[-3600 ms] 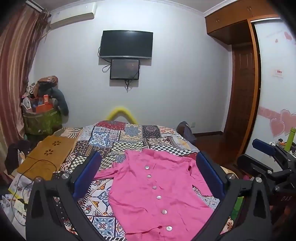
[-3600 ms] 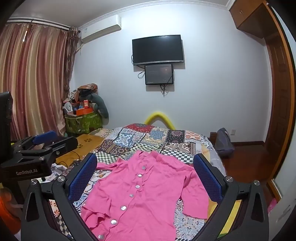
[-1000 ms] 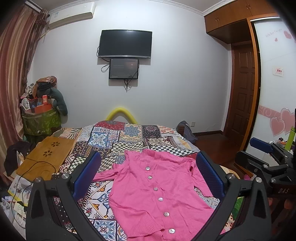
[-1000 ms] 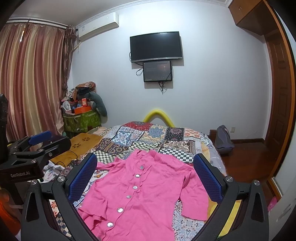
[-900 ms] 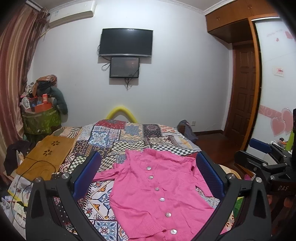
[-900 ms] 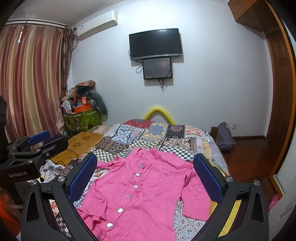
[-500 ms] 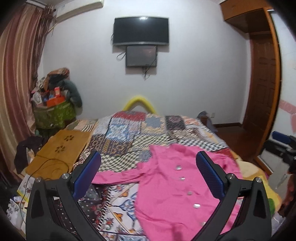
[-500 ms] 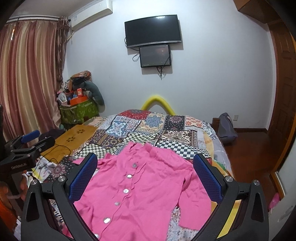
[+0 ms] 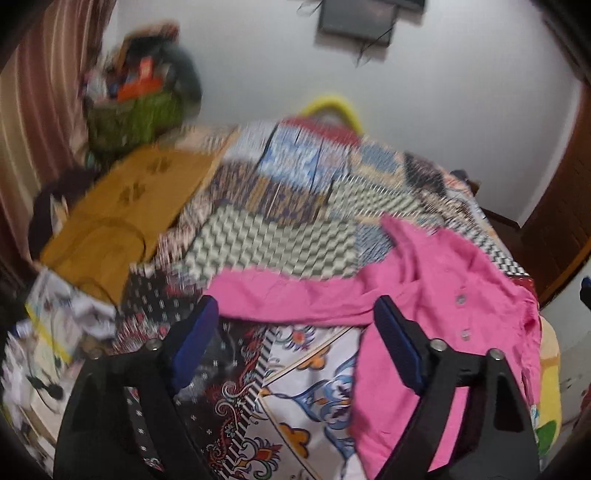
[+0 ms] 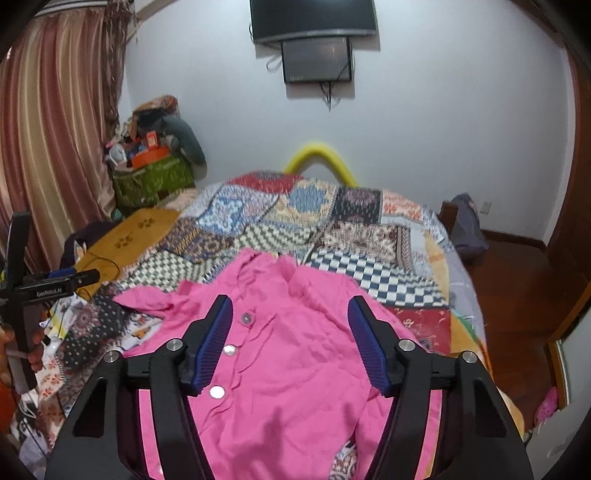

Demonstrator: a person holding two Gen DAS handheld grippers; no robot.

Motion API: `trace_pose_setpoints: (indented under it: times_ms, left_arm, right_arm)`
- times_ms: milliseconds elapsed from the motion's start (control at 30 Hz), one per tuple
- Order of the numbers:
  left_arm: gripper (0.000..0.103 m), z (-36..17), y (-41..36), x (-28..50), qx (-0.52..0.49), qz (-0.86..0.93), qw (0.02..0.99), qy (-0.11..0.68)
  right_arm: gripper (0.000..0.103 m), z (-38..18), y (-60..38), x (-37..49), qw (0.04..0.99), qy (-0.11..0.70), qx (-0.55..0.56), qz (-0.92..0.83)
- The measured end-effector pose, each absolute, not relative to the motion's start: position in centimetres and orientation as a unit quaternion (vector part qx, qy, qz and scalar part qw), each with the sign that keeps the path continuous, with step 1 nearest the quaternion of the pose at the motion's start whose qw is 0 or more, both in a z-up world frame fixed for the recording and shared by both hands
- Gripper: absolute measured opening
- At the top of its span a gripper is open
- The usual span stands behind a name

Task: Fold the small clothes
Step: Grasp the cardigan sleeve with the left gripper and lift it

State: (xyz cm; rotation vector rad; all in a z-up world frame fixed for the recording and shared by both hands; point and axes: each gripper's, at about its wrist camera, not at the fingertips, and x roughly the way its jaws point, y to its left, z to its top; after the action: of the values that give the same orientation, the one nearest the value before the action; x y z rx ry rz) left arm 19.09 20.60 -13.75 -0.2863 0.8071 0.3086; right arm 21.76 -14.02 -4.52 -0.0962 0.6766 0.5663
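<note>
Here, pink shirt [image 10: 295, 369] on quilt [image 10: 295, 221], claws apart

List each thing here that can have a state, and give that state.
Pink shirt: spread flat on the bed, buttoned, unfolded, one sleeve stretched out sideways.
Left gripper: jaws open, over the outstretched sleeve, holding nothing.
Right gripper: jaws open, over the shirt's chest, holding nothing.
Patchwork quilt: spread over the bed.
Wall television: screen dark.

both hand-held grippers lowered toward pink shirt [image 10: 295, 369], left hand-held gripper [image 9: 295, 325] swung leftward over sleeve, jaws narrower
</note>
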Motion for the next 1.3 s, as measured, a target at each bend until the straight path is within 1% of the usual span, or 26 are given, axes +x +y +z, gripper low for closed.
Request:
trace_pose_setpoints:
  times_ms: [67, 300, 467, 633, 700, 733, 800, 833, 867, 900, 933, 1000, 1067, 1133, 1300]
  left_arm:
    - [0.075, -15.8, 22.4, 19.7, -0.165, 0.154, 0.881, 0.416]
    - [0.074, -21.3, 25.9, 20.4, -0.25, 0.158, 0.835, 0.465]
    - [0.074, -23.2, 28.1, 21.2, -0.333, 0.141, 0.814, 0.455]
    - [0.074, -25.8, 30.2, 22.7, -0.377, 0.155, 0.783, 0.47]
    - [0.074, -26.3, 30.9, 22.9, -0.395, 0.155, 0.779, 0.461]
    - [0.074, -26.2, 31.1, 23.1, -0.399, 0.155, 0.781, 0.455]
    - [0.063, -25.9, 31.3, 23.8, -0.389, 0.159, 0.79, 0.446]
    - [0.046, -26.0, 31.5, 24.2, -0.38, 0.167, 0.792, 0.448]
    - [0.021, -26.1, 31.7, 24.5, -0.375, 0.174, 0.79, 0.452]
    - [0.01, -26.5, 32.0, 24.9, -0.374, 0.181, 0.785, 0.46]
    - [0.003, -26.9, 32.3, 25.2, -0.374, 0.185, 0.78, 0.466]
    - [0.003, -27.0, 32.9, 25.5, -0.372, 0.182, 0.786, 0.46]
    - [0.003, -25.9, 33.2, 25.5, -0.34, 0.203, 0.8, 0.45]
    - [0.003, -24.0, 33.8, 25.0, -0.296, 0.239, 0.819, 0.43]
    - [0.003, -18.9, 36.6, 22.8, -0.24, 0.296, 0.845, 0.376]
  right_arm:
    - [0.06, -5.5, -13.9, 22.8, 0.899, 0.34, -0.05, 0.271]
    - [0.06, -9.1, -13.3, 26.4, 0.875, 0.398, -0.043, 0.273]
    - [0.061, -11.1, -12.9, 28.0, 0.863, 0.427, -0.045, 0.266]
    - [0.064, -12.2, -12.6, 29.3, 0.856, 0.442, -0.038, 0.266]
    - [0.066, -12.4, -12.4, 29.6, 0.854, 0.445, -0.037, 0.267]
    - [0.069, -12.5, -12.3, 29.7, 0.853, 0.446, -0.037, 0.267]
    - [0.071, -12.8, -12.1, 29.7, 0.851, 0.448, -0.04, 0.27]
    - [0.071, -13.0, -11.9, 29.7, 0.849, 0.45, -0.043, 0.272]
    - [0.071, -13.1, -11.7, 29.8, 0.847, 0.452, -0.046, 0.275]
    - [0.071, -13.3, -11.5, 29.8, 0.845, 0.456, -0.049, 0.277]
    - [0.071, -13.6, -11.3, 29.8, 0.842, 0.459, -0.053, 0.279]
    - [0.071, -13.9, -11.1, 29.8, 0.838, 0.463, -0.06, 0.281]
    - [0.073, -14.0, -11.0, 29.7, 0.837, 0.464, -0.068, 0.281]
    - [0.074, -14.1, -11.0, 29.8, 0.835, 0.466, -0.074, 0.284]
    - [0.074, -14.5, -10.9, 30.1, 0.833, 0.47, -0.081, 0.28]
